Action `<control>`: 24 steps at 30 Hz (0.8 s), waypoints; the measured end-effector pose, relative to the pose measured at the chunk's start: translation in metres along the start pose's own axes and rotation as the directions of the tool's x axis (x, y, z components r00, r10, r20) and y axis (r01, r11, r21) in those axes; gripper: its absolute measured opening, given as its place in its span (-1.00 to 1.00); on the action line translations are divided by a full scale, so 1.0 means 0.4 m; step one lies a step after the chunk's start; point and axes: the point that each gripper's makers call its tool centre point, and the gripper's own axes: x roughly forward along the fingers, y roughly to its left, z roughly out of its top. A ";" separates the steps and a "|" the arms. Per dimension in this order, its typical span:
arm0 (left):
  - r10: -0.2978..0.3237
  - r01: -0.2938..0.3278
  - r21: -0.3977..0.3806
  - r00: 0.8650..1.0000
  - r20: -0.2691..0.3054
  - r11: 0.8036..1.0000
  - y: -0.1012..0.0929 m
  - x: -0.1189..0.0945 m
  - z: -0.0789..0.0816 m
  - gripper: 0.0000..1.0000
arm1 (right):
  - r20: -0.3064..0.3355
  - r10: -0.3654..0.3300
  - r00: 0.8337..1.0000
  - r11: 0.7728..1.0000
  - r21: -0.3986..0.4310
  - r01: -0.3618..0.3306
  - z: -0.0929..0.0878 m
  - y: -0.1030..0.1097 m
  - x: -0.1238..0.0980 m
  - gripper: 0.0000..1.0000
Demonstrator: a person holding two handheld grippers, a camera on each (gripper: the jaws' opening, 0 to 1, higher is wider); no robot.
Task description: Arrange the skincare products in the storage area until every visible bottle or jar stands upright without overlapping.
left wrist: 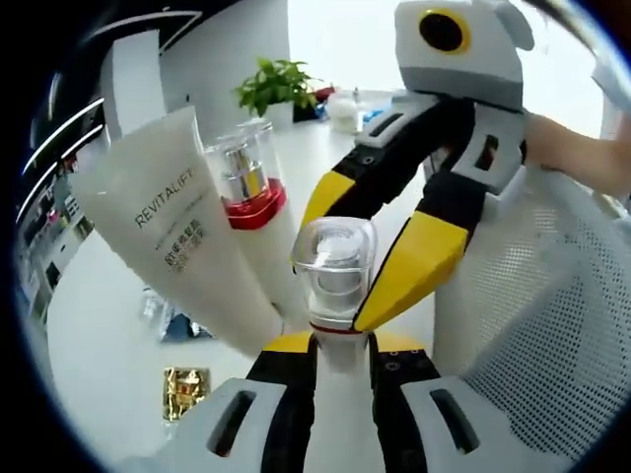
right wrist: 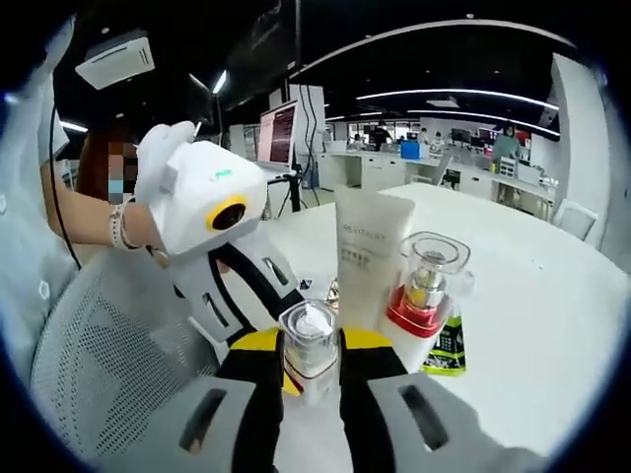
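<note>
White tube [left wrist: 177, 227] lettered REVITALIFT, clear-capped bottle [left wrist: 335, 261] in left gripper [left wrist: 335, 345]

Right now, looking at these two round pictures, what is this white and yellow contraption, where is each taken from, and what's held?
A person holds two handheld grippers, each carrying a fisheye camera looking along its jaws. In the left gripper view, the left gripper grips a clear-capped bottle; the right gripper closes on its cap. The right gripper view shows the reverse. On the white table stand a Revitalift tube and a red-collared pump bottle.
</note>
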 end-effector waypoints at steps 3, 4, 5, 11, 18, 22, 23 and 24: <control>-0.007 0.007 -0.011 1.000 -0.006 1.000 0.003 0.007 -0.003 -0.67 | -0.008 -0.003 1.000 1.000 0.003 0.003 -0.007 -0.006 0.001 -0.59; -0.007 0.007 -0.008 1.000 -0.009 1.000 0.002 0.009 -0.004 -0.67 | -0.013 -0.004 1.000 1.000 0.009 0.004 -0.010 -0.009 0.002 -0.59; -0.008 0.008 -0.003 1.000 -0.015 1.000 0.002 0.011 -0.007 -0.67 | -0.017 -0.004 1.000 1.000 0.011 0.004 -0.013 -0.009 0.003 -0.59; -0.017 0.017 -0.016 1.000 -0.014 1.000 0.002 0.020 -0.013 -0.67 | -0.032 -0.010 0.999 1.000 -0.008 0.010 -0.019 -0.009 0.010 -0.58; -0.020 0.020 -0.011 0.999 -0.033 1.000 0.003 0.024 -0.026 -0.60 | -0.027 -0.018 0.999 1.000 0.019 0.018 -0.020 -0.012 0.009 -0.51; -0.010 0.009 -0.002 0.999 -0.051 1.000 0.006 0.019 -0.034 -0.55 | -0.074 -0.020 0.997 1.000 0.010 0.021 -0.046 -0.007 0.000 -0.37; -0.004 0.004 -0.005 0.998 -0.059 1.000 0.008 0.016 -0.038 -0.55 | -0.079 -0.024 0.997 1.000 0.009 0.025 -0.049 -0.009 -0.005 -0.39; 0.002 -0.002 -0.008 0.998 -0.066 1.000 0.010 0.013 -0.041 -0.55 | -0.082 -0.027 0.996 1.000 0.013 0.028 -0.052 -0.012 -0.012 -0.39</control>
